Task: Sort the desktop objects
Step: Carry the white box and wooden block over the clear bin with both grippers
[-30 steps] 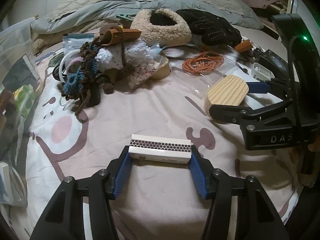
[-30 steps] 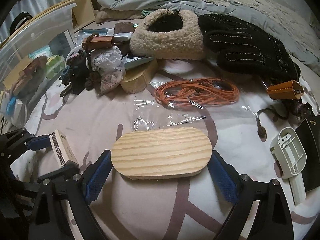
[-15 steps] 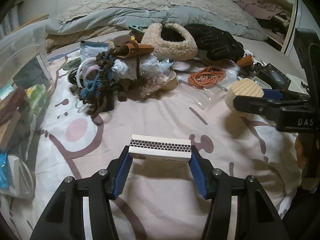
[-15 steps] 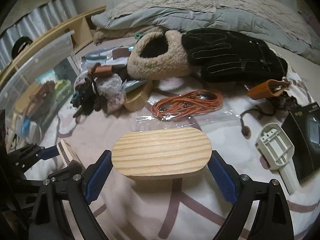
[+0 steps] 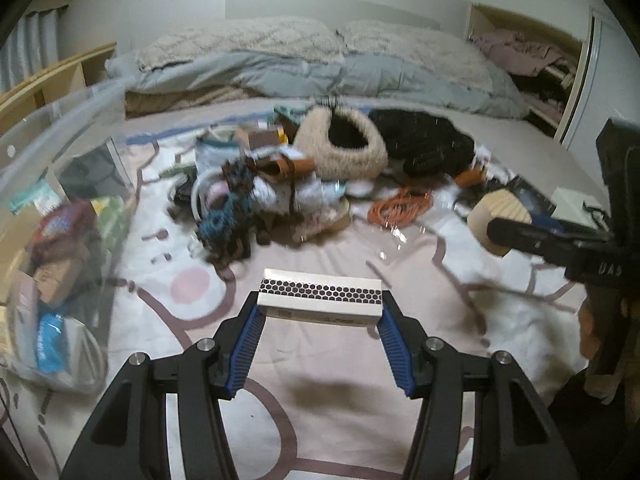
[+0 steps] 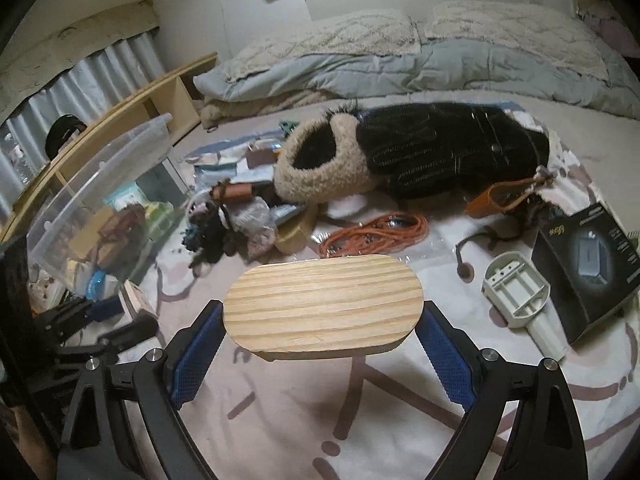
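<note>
moved: both tongs have come up off the bed since a second ago, each bringing its item along; the sheet now sits well below them and more of the far pillows shows

left tongs (image 5: 320, 314): clamped on the white matchbox-looking box (image 5: 320, 296) by its short ends, held level above the bed (image 5: 320, 408)

right tongs (image 6: 322, 334): spread wide and gripping the oval wooden block (image 6: 323, 304) end to end, also in the air

risk 1: the block is only caught at its rounded tips, so I reckon a quick swing could make it pivot or pop out

risk 2: the box looks like thin card, too much squeeze might crush it

risk 3: the two tongs are near each other, and the clear plastic bin (image 6: 100, 196) on the left has a high wall, so I could clip either on the way over

count held: one box, one block

count on bed: one orange cord (image 6: 376, 234), one fleecy slipper (image 6: 320, 168), one white plastic bracket (image 6: 520, 292), one black carton (image 6: 588, 264)
</note>
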### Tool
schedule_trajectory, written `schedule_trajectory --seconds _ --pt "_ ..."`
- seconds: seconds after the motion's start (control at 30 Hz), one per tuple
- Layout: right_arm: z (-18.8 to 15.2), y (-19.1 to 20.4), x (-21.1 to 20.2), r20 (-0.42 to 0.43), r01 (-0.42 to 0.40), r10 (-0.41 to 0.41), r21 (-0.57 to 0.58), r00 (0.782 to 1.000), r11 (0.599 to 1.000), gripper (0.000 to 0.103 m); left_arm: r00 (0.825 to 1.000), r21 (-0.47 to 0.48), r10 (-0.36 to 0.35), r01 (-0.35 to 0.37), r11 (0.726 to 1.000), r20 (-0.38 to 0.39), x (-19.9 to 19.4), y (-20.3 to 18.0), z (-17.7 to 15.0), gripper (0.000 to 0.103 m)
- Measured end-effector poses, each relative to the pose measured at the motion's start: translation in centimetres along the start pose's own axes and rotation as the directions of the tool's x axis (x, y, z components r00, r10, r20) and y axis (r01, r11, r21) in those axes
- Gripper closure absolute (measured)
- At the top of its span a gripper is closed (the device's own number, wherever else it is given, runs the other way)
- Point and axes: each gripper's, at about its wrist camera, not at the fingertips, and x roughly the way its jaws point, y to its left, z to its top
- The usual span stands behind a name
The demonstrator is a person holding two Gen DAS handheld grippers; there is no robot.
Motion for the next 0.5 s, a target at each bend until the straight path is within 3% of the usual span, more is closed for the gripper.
schedule_trajectory --seconds 0.3,0.5 --pt "2.3 3.9 -3.3 0.098 -0.088 0.092 -0.037 0.991 0.995 0.009 0.994 -0.021 0.021 -0.019 1.000 0.103 -5.7 2.5 2.5 0.047" --pt "4.3 8.3 -5.7 0.148 -0.160 0.175 -0.109 0.973 0.981 0.009 0.984 -0.037 0.078 -0.073 0.997 0.162 -9.7 5.5 4.1 0.047"
